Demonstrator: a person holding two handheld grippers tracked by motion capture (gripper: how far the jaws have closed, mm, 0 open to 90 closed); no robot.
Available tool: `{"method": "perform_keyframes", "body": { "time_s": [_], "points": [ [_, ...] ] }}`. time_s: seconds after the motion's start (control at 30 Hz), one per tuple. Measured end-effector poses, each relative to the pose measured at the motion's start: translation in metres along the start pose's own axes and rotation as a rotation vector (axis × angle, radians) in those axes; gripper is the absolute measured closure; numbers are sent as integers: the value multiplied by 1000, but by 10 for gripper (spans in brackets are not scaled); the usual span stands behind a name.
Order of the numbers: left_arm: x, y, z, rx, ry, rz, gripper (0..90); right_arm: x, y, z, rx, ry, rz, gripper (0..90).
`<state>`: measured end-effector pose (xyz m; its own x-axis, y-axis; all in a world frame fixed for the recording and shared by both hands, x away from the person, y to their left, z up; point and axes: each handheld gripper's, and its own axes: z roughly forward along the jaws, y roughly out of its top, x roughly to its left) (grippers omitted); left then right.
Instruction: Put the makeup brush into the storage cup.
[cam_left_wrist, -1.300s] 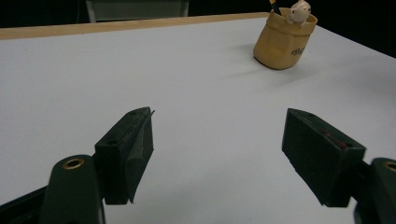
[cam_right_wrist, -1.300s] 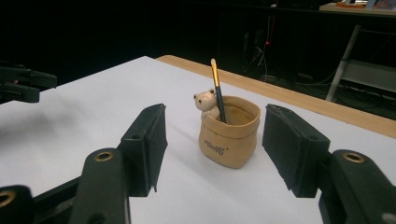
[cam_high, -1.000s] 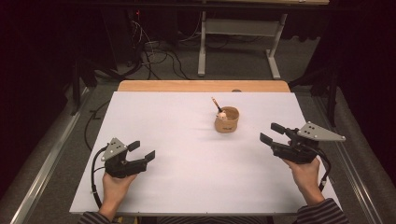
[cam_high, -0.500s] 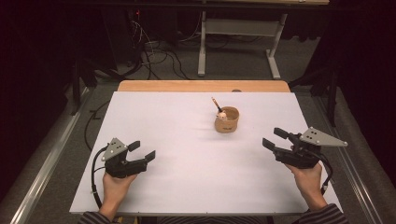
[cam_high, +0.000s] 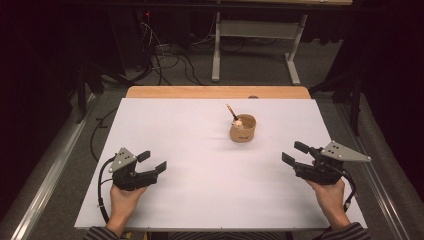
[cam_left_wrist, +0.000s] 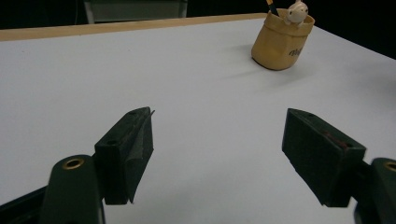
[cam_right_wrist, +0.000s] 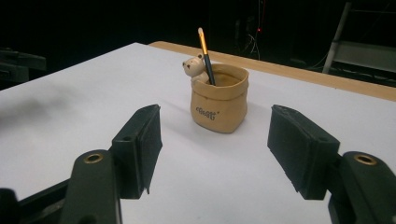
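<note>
High view: white table (cam_high: 200, 200), tan cup (cam_high: 243, 129) sits right of centre toward the far edge, pencil (cam_high: 231, 111) standing in it, leaning up-left. Right gripper (cam_high: 296, 154) is nearer, cup ahead and to its left; its jaws have just been opening, now spread, nothing between. Left gripper (cam_high: 152, 161) well apart from the cup, jaws spread, empty.

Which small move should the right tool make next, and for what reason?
Probably the right tool should move forward toward the tan pouch-shaped pen holder. Its jaws have just been opening with nothing between them, and the holder with its dark pen stands straight ahead, apart from them.
</note>
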<state>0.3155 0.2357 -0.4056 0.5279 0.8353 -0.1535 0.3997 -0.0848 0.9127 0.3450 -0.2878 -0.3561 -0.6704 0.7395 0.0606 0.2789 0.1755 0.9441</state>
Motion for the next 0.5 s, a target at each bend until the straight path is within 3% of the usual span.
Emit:
{"method": "perform_keyframes", "body": {
  "time_s": [0.5],
  "points": [
    [0,0,0,-4,2,4,253,-2,-17,0,26,-6,27,360]
  ]
}}
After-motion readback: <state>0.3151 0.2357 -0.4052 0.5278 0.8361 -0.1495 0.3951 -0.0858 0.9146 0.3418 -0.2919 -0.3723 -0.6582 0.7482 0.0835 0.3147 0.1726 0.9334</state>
